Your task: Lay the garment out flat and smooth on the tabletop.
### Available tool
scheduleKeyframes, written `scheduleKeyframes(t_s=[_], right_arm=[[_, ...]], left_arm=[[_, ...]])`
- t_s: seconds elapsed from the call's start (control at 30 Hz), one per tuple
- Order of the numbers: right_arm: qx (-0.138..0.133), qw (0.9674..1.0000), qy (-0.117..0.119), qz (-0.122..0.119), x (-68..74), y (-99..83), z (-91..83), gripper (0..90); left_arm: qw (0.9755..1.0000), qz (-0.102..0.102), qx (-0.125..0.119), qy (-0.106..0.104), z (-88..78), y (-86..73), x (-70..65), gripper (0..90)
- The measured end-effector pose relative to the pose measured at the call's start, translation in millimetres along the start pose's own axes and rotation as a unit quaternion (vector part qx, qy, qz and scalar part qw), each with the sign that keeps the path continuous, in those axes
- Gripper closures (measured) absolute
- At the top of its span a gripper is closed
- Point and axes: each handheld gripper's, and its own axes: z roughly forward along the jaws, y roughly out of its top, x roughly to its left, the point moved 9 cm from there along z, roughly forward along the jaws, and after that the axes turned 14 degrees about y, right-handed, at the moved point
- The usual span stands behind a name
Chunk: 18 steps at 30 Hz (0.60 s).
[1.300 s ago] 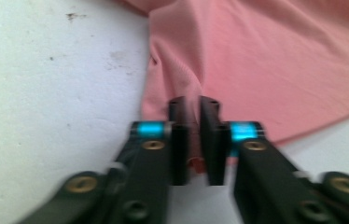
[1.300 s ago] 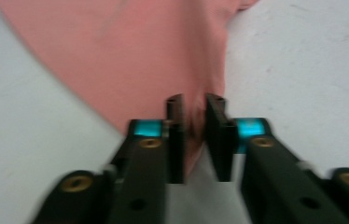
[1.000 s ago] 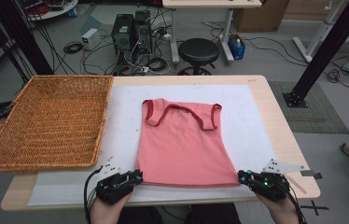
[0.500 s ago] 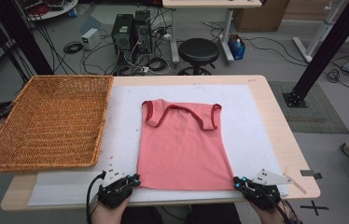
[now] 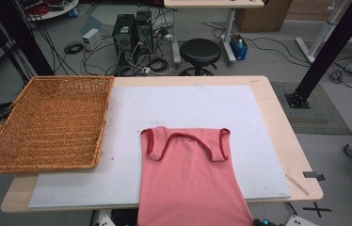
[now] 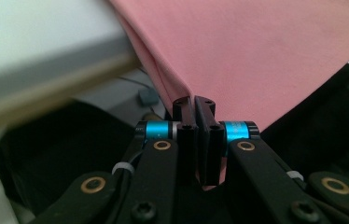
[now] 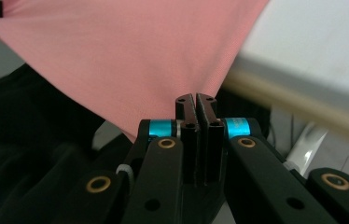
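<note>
Shirt (image 5: pixel 193 179) lies flat on the white mat (image 5: pixel 183 108) in the high view, neck away from the person, its hem hanging over the near table (image 5: pixel 282 141) edge; a wicker basket (image 5: pixel 47 122) sits well apart at the left. Left gripper (image 6: pixel 194 100), in its own view, has its jaws pressed together, pinching a hem corner of the shirt (image 6: pixel 256 51) below the table edge. Right gripper (image 7: pixel 196 98), in its own view, likewise pinches the other corner of the shirt (image 7: pixel 130 56), jaws clamped together.
</note>
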Motion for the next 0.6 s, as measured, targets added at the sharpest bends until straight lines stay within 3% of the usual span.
scheduleKeyframes(t_s=[0.07,0.13,0.17,0.3,0.37,0.4,0.43,0.5,0.53,0.6], right_arm=[[0.012,0.9999,0.008,0.006,9.7,-9.6,-4.3,88.5],[0.014,0.9999,0.01,0.0,14.2,-10.3,-7.9,86.0],[0.01,0.9999,0.008,-0.006,14.7,-7.1,-9.8,82.5],[-0.026,0.9991,-0.008,-0.034,0.7,24.2,-10.8,70.4],[-0.036,0.9983,-0.015,-0.043,-5.2,35.0,-8.6,70.4],[-0.036,0.9983,-0.015,-0.043,-5.2,35.0,-8.6,68.0],[-0.065,0.9953,-0.017,-0.07,-27.3,77.5,12.4,64.0],[-0.069,0.9937,-0.013,-0.088,-37.6,97.5,30.4,61.5],[-0.065,0.993,-0.019,-0.097,-42.6,105.6,39.8,61.2],[-0.045,0.9923,-0.022,-0.114,-50.5,117.4,60.0,59.8]], left_arm=[[0.9999,0.014,0.009,0.001,-4.7,-5.5,-5.2,87.3],[0.9997,0.022,0.002,0.006,-7.4,-2.1,-5.3,86.0],[0.9997,0.022,-0.005,0.011,-7.7,3.3,-2.8,79.8],[0.9979,0.028,-0.058,0.013,-4.2,41.1,8.0,70.3],[0.9979,0.028,-0.058,0.013,-4.2,41.1,8.0,69.2],[0.9903,0.059,-0.124,0.019,9.5,91.8,19.0,69.2],[0.9885,0.071,-0.132,0.02,16.3,104.2,22.0,65.6],[0.9823,0.101,-0.155,0.03,31.7,126.3,27.8,64.0],[0.981,0.109,-0.157,0.032,40.7,134.8,31.5,63.9],[0.9808,0.122,-0.152,0.013,59.7,146.6,36.2,62.8]])
